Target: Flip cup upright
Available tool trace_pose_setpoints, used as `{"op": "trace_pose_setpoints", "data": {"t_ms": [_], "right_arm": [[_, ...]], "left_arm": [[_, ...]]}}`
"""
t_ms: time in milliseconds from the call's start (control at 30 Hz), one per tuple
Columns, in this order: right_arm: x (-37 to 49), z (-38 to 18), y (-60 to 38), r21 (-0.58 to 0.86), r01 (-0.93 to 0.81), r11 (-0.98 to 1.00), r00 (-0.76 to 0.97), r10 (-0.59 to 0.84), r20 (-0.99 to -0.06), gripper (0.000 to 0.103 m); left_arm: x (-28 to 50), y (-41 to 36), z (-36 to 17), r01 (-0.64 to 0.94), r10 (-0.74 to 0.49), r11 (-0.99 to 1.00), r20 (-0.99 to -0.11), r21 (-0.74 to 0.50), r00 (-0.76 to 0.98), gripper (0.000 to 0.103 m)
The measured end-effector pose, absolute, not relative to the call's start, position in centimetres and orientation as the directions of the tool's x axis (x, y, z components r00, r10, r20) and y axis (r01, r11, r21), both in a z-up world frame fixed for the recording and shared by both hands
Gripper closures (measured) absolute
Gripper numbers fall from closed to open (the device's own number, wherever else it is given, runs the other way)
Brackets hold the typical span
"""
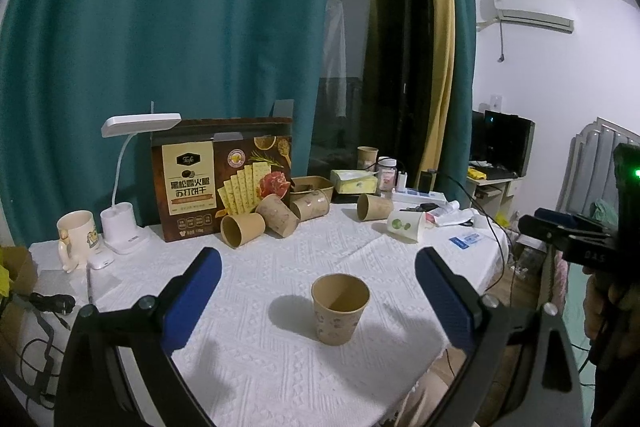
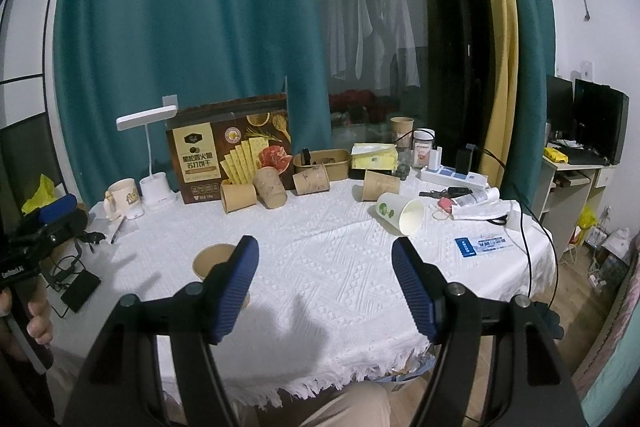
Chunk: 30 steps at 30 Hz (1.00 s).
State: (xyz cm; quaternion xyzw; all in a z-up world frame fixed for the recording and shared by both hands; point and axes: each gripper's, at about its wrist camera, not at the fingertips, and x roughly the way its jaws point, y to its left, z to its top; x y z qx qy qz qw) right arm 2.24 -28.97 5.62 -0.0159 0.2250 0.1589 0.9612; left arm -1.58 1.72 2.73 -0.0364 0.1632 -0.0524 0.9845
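Brown paper, mouth up: your cup (image 1: 340,309) stands upright on the white cloth of the desk (image 1: 280,367), alone in the near middle, well apart from everything else; in the right wrist view the same cup (image 2: 212,261) is half hidden behind a blue pad. Your left gripper (image 1: 318,301) hangs just short of the cup with its jaws wide, one blue pad off to each side, touching nothing. Your right gripper (image 2: 325,287) sits to the right of the cup, jaws likewise wide and holding nothing. Behind the cup, toward the curtain, a row of brown cups (image 1: 276,217) lies tipped over on the cloth; a white cup with green dots (image 1: 406,225) lies on its side to the right of that row. Behind the cup and left, a cracker box (image 1: 222,183) stands against the teal curtain (image 1: 160,27); left of the box you have a white desk lamp (image 1: 126,187) and a cream mug (image 1: 76,237). Far behind the cup to the right, a yellow tissue box (image 1: 354,183) and a power strip (image 1: 420,195) rest near the desk's back edge.
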Motion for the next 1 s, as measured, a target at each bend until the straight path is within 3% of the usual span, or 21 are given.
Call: {"op": "trace_pose_setpoints", "data": {"t_ms": [1000], "right_arm": [[3.1,4.97,-28.42,0.046,-0.33,0.943,0.837,0.315,-0.447,0.036]], "left_arm": [[-0.79,2.02,2.37,0.094,-0.117,0.992,-0.319,-0.087,0.941,0.005]]}}
